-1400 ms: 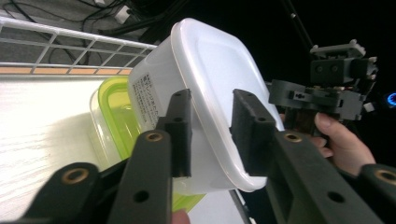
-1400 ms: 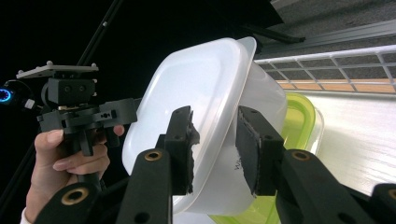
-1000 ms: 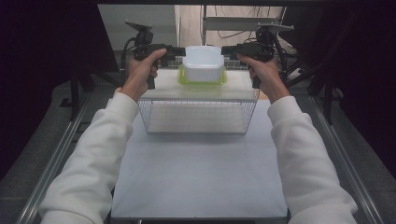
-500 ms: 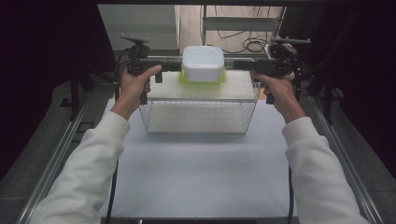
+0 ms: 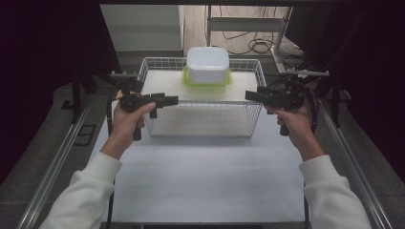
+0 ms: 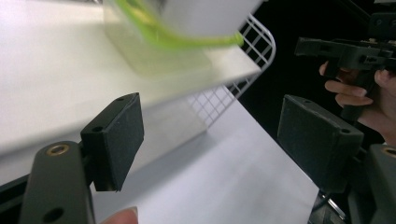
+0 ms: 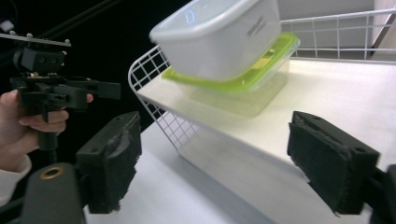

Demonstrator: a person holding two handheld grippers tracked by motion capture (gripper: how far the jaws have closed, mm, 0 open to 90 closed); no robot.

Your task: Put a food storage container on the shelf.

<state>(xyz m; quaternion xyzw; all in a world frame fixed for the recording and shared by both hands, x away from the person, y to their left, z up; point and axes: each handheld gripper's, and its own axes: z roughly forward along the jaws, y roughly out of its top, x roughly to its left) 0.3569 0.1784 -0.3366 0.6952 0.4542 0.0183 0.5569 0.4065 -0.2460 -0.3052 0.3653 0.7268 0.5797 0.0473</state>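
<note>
Since both grippers hang free with nothing between their pads, I judge the plastic food container (image 5: 207,65) to be set down in the wire basket (image 5: 152,119), so what matters now is how it would handle if I took it again. Starting at the left, my left gripper (image 5: 168,100) sits just outside the basket's left wall; its jaws have just been opening and stand wide, empty, as the left gripper view confirms. The container is ahead of it and toward the middle, resting upside down on its green lid (image 5: 206,82), on the white board (image 5: 162,82) that lies in the basket, near the far rim. It looks like thin, translucent white plastic: light, fairly stiff, but smooth and likely slippery, with walls that could flex under a hard squeeze. I would grip it from both sides at once, low on the walls near the lid's rim, where it should be stiffest. At the right, my right gripper (image 5: 250,96) sits just outside the basket's right wall, its jaws likewise just opened and holding nothing; the container (image 7: 219,39) lies ahead and above them, well apart.
</note>
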